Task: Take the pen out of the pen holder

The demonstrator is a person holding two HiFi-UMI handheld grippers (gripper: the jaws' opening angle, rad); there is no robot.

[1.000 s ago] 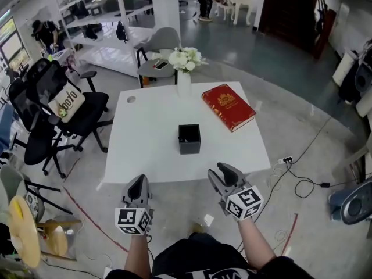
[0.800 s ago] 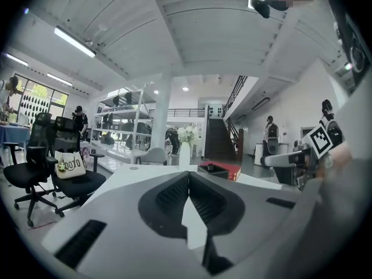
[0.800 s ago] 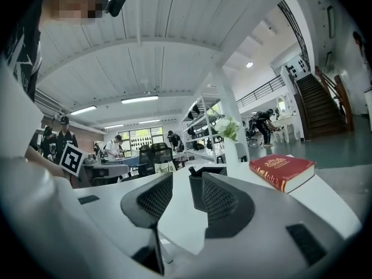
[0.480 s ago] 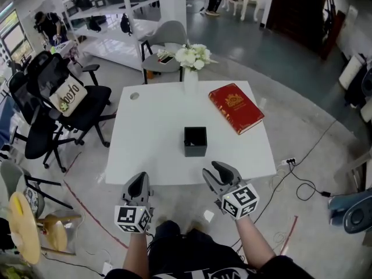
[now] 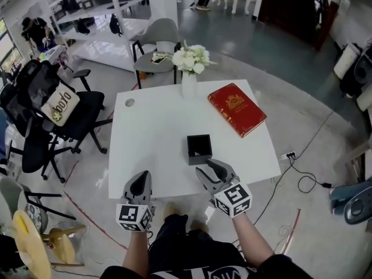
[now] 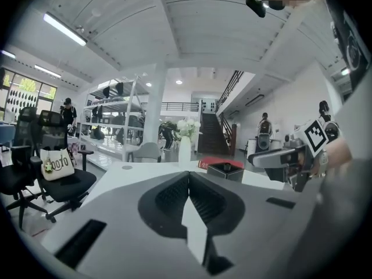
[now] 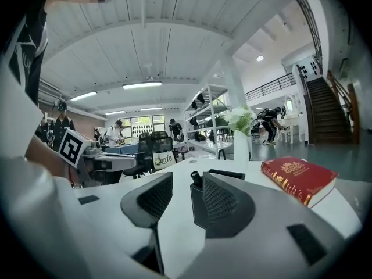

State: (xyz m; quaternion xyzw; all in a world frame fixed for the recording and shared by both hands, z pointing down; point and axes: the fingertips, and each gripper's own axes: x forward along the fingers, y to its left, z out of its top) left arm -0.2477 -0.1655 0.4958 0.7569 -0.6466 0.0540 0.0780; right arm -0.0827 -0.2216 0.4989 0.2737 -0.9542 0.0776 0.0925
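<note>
Reading the head view first: the pen holder [image 5: 199,149], a black square box, is sitting on the white table [image 5: 151,138] towards the near edge, about centre. Nothing is crowding it. The red book [image 5: 237,109] is lying well apart at the far right and the vase of white flowers [image 5: 189,81] is standing at the far edge, so both are outside the working line. The pen [image 7: 196,179] is standing in the holder, only its dark cap poking above the rim. I am taking that short exposed stub as the reason the approach is running low and level across the tabletop. The right gripper [image 5: 208,168] is hanging at the table's near edge, just near of the holder, with its claw spread and pinching nothing. In the right gripper view the cap is showing in the gap, close against the right-hand pad. I am judging this as line-up, with the grip needing to land on the cap and not the box wall. The left gripper [image 5: 140,178] is hovering at the near left, well apart from the holder, with its claw pressed together and empty. It looks parked to me, though it may be wanted to steady the box if the pen drags. The pen is not yet out.
</note>
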